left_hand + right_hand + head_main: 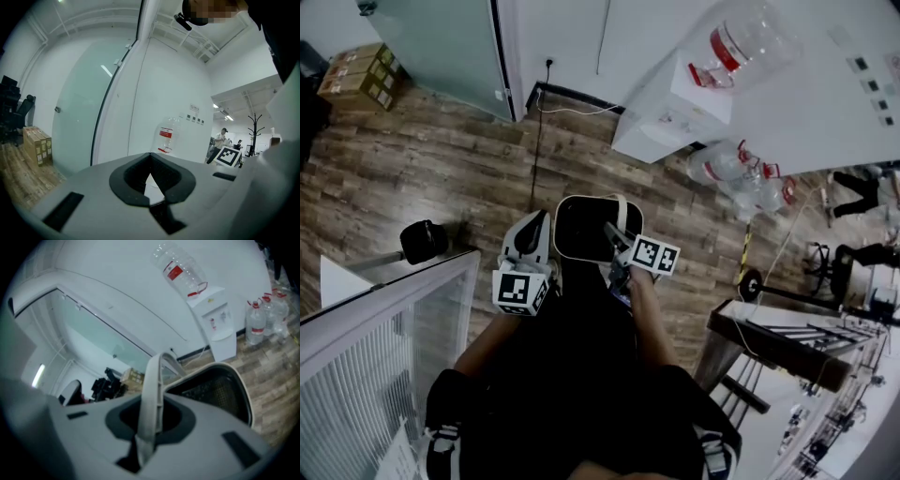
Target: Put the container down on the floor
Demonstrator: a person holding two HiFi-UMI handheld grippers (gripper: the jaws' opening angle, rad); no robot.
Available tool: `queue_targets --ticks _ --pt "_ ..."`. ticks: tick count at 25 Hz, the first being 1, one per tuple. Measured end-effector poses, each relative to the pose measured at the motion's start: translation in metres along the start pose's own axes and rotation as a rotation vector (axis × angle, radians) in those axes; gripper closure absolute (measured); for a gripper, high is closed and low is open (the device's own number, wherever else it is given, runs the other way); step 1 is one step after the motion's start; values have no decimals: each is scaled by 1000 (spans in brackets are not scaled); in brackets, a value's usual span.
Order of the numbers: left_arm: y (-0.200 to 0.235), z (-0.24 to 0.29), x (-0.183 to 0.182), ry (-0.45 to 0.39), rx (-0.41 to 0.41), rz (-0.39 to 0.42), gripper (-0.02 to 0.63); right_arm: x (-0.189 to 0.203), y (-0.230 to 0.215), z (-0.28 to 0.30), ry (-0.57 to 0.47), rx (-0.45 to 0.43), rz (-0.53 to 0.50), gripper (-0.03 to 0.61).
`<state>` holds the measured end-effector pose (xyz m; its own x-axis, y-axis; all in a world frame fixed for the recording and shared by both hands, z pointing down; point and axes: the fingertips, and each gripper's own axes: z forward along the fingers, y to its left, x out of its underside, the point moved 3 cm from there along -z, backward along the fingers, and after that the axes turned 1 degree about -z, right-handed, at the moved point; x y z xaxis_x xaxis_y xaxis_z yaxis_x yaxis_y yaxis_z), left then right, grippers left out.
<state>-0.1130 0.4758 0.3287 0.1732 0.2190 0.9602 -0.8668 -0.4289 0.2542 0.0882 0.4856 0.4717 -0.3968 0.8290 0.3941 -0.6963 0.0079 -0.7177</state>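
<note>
The container (584,230) is a black basket with a white rim and a white hoop handle (152,394). It hangs in front of my body, above the wooden floor (412,178). My right gripper (615,236) is shut on the handle, which runs between its jaws (144,446) in the right gripper view, with the basket's mesh inside (213,390) just to the right. My left gripper (529,247) is beside the basket's left rim; its jaws (152,197) look shut with nothing in them.
A white water dispenser (673,111) with a bottle (739,42) on top stands against the far wall, with spare bottles (741,173) on the floor beside it. A glass partition (389,323) is at my left, a desk (783,342) at my right, and cardboard boxes (358,75) far left.
</note>
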Motion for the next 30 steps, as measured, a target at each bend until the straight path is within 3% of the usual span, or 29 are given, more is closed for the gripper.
queue_targets --ticks 10,17,30 --pt "10 79 -9 9 -14 15 586 -64 -8 45 46 -36 -16 518" --pt "4 153 -24 18 -15 41 586 -130 -23 72 67 -56 -33 518" --pt "16 260 -49 23 -98 41 586 -230 -39 123 139 -105 -81 518"
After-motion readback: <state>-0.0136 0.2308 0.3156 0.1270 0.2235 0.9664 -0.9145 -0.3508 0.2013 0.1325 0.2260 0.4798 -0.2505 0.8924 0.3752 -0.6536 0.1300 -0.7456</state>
